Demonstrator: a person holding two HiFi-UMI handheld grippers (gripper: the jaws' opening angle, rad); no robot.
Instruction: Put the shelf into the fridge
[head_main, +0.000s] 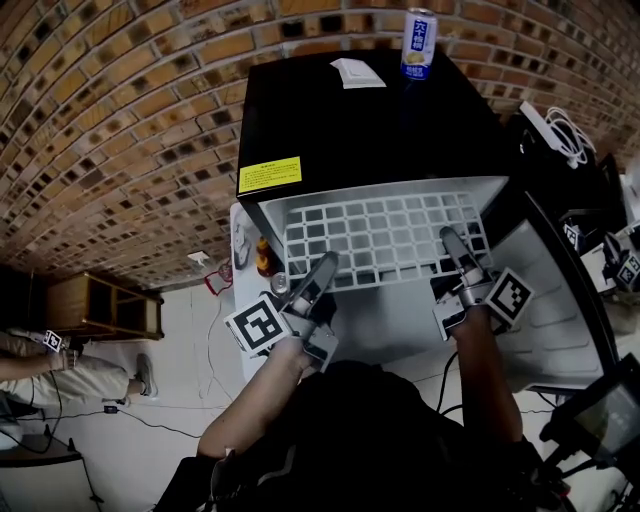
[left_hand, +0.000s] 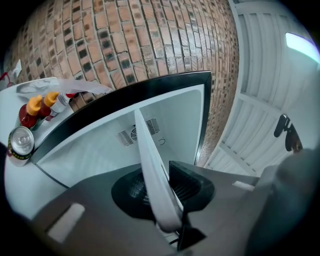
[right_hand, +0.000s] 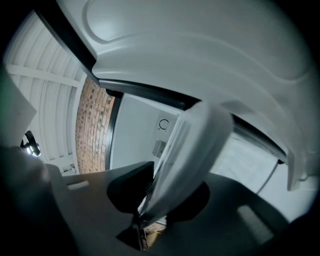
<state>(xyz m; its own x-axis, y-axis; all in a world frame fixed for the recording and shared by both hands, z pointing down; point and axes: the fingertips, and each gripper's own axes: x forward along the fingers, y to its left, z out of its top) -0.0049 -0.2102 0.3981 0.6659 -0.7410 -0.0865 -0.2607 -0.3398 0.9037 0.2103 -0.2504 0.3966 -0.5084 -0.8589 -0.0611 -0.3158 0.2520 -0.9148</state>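
Observation:
A white grid shelf (head_main: 385, 235) lies flat at the mouth of the small black fridge (head_main: 370, 130), its far part inside the white cavity. My left gripper (head_main: 325, 265) is shut on the shelf's near left edge. My right gripper (head_main: 452, 240) is shut on the near right edge. In the left gripper view the shelf (left_hand: 152, 165) runs edge-on between the pads of that gripper (left_hand: 167, 192), toward the fridge's back wall (left_hand: 100, 145). The right gripper view shows the shelf (right_hand: 192, 150) clamped in the right gripper (right_hand: 160, 192), with the open door (right_hand: 200, 45) above.
The fridge door (head_main: 560, 300) hangs open at the right. A drink can (head_main: 419, 45) and a white pad (head_main: 357, 72) sit on the fridge top. Sauce bottles (head_main: 262, 258) and a can (head_main: 279, 284) stand left of the fridge. A brick wall lies behind, and a person's legs (head_main: 60, 375) are on the floor left.

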